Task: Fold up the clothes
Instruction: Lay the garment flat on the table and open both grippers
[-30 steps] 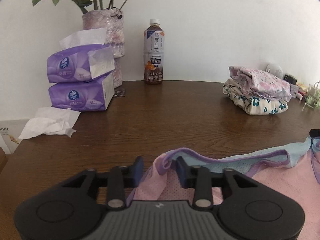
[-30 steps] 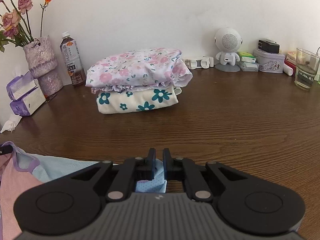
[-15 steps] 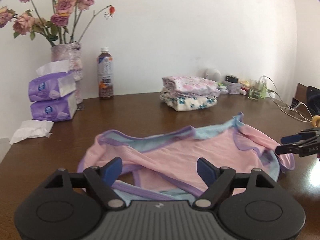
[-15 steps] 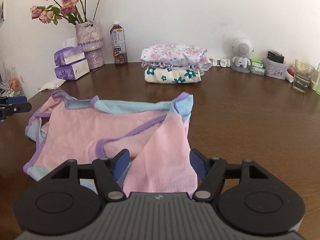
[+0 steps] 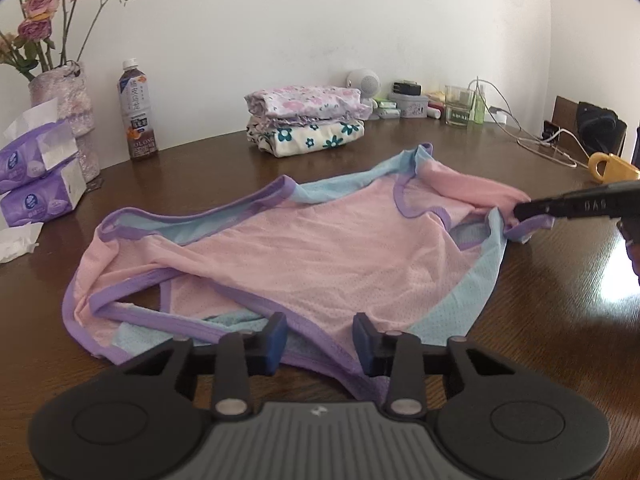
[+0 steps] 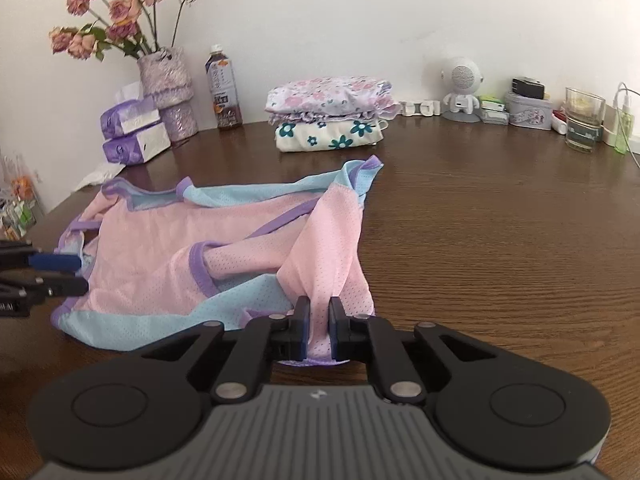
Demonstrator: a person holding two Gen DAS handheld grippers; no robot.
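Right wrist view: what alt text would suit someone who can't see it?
The right gripper is shut on a fold of a pink, blue and purple garment on a brown table. Folded floral clothes sit behind.

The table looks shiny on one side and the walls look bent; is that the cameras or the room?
Both. Left wrist view: bright glare on the table at the right edge, daylight reflecting off the wood. Both views: fisheye lenses bow the wall and table edges and leave dark corners. Right wrist view: light is even, the folded pile is sharp, and the frame's left edge looks soft.
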